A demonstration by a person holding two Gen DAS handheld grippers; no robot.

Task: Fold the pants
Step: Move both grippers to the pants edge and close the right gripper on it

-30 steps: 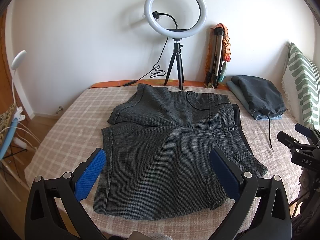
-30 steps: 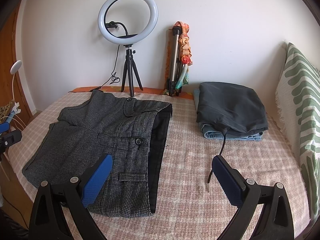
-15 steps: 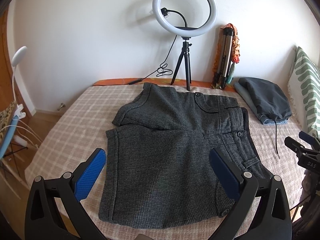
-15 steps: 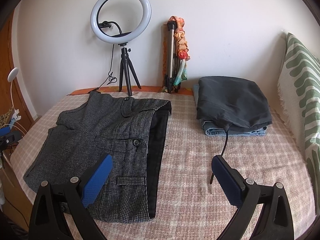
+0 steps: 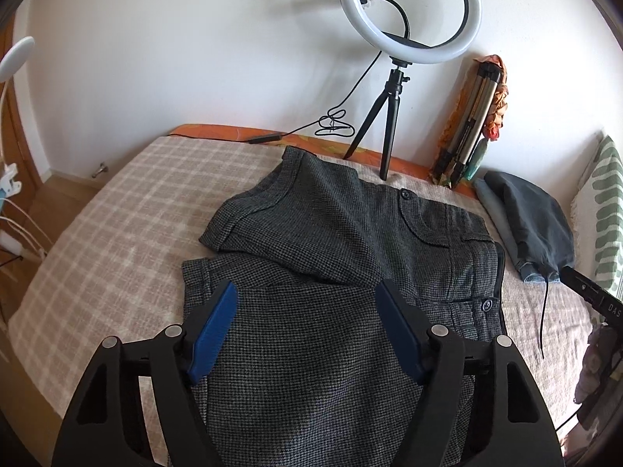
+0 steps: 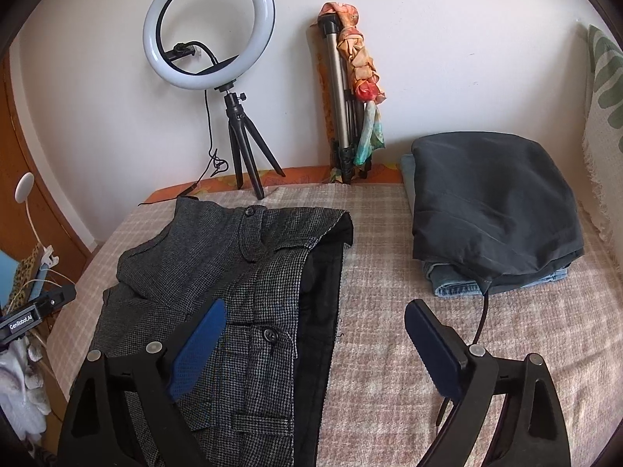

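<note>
Right now both tools stand wide apart and grip nothing. The left tool (image 5: 307, 330) hovers over the near leg of the grey pants (image 5: 331, 257), and the right tool (image 6: 311, 342) hangs over their waistband edge. The pants lie flat on the checked bed (image 6: 389, 330), legs spread leftward. Right of the pants sits a stack of folded clothes (image 6: 494, 210). Beyond the pants, a ring light (image 6: 208, 31) stands by the wall.
</note>
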